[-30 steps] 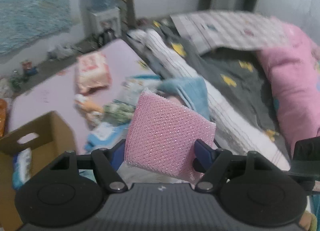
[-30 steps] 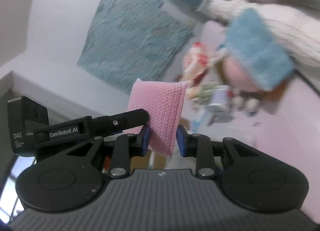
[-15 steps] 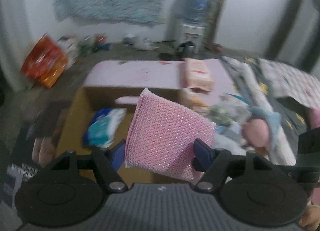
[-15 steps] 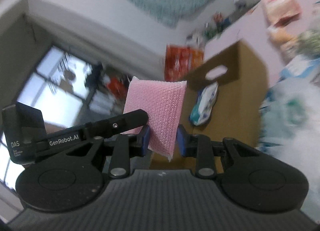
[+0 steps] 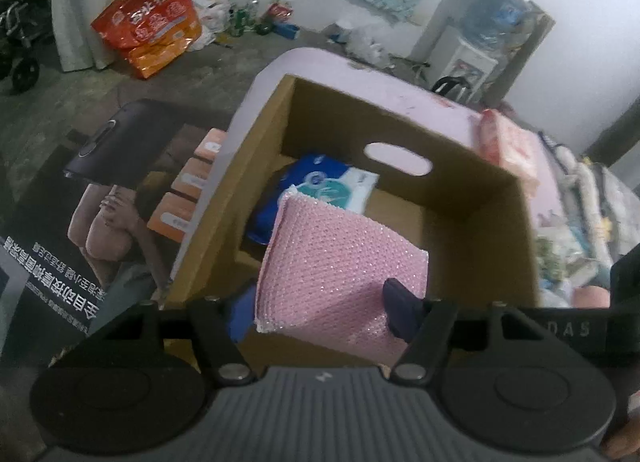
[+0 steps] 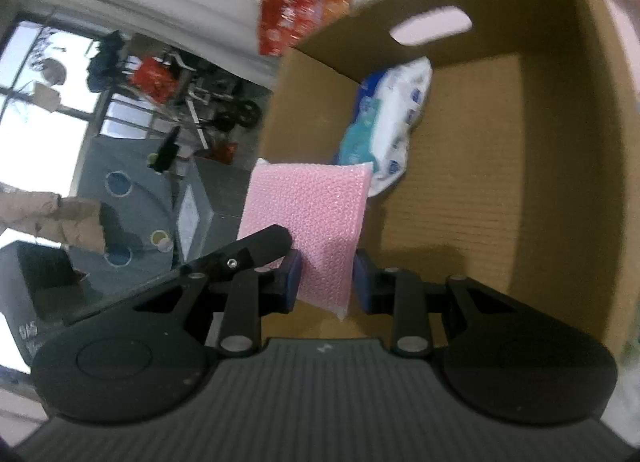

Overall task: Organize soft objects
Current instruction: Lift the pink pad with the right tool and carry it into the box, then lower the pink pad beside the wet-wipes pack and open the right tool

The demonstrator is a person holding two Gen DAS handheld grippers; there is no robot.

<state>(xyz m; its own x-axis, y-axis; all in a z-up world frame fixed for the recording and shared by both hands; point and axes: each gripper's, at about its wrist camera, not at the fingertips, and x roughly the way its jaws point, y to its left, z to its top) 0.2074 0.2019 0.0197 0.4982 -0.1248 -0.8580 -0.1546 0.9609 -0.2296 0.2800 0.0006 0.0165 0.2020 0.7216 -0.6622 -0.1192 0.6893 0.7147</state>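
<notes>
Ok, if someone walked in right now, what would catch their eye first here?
Probably the pink sponge, pinched by both the left gripper and the right gripper over the open cardboard box; the left's jaws have just been closing on it. A blue-and-white tissue pack lies inside the box, and an orange bag stands on the floor beyond.

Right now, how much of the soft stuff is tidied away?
Done: one blue-and-white pack already lies in the cardboard box. In hand: the left tool and right tool both grip a pink sponge above the box, and the left jaws have just been closing on it. Left: drop it in, then probably fetch the pink pack on the lilac table.
</notes>
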